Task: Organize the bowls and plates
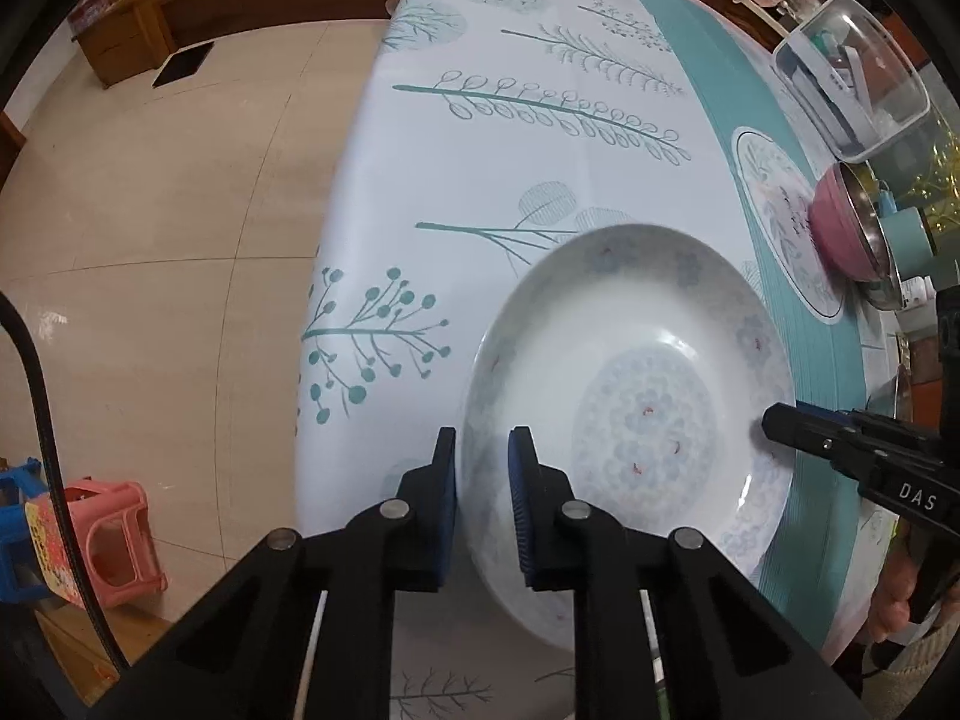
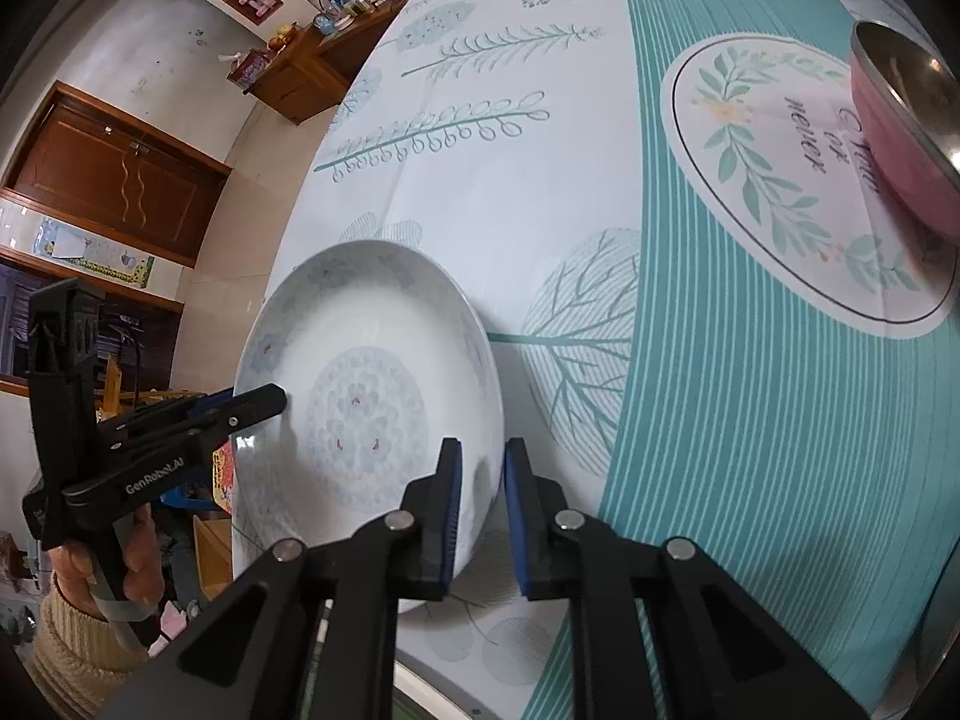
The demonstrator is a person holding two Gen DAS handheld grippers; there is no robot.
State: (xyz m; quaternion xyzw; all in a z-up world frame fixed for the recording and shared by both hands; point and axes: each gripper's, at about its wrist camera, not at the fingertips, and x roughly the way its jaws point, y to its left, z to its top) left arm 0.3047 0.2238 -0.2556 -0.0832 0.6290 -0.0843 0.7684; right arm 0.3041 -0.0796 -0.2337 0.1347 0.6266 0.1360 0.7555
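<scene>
At the desk's near edge, lines run left to right:

Left tool [image 1: 483, 450]: fingers narrowly parted, straddling the left rim of the wide shallow white porcelain plate with pale blue flowers [image 1: 630, 396]; whether the blue ribbed pads actually pinch it I cannot tell.

Plate position: near the edge of the desk, on the glossy white-and-teal leaf-print tablecloth [image 1: 510, 138], apparently tilted.

Plate handling: likely stiff, glazed, slippery, fairly heavy, breakable; best taken by the rim, at opposite sides.

Right tool [image 2: 483, 462]: fingers narrowly parted astride the plate's right rim; contact uncertain.

Pink bowl with steel lining [image 2: 906, 138]: round, smooth, hard; stands well apart at the right.
</scene>
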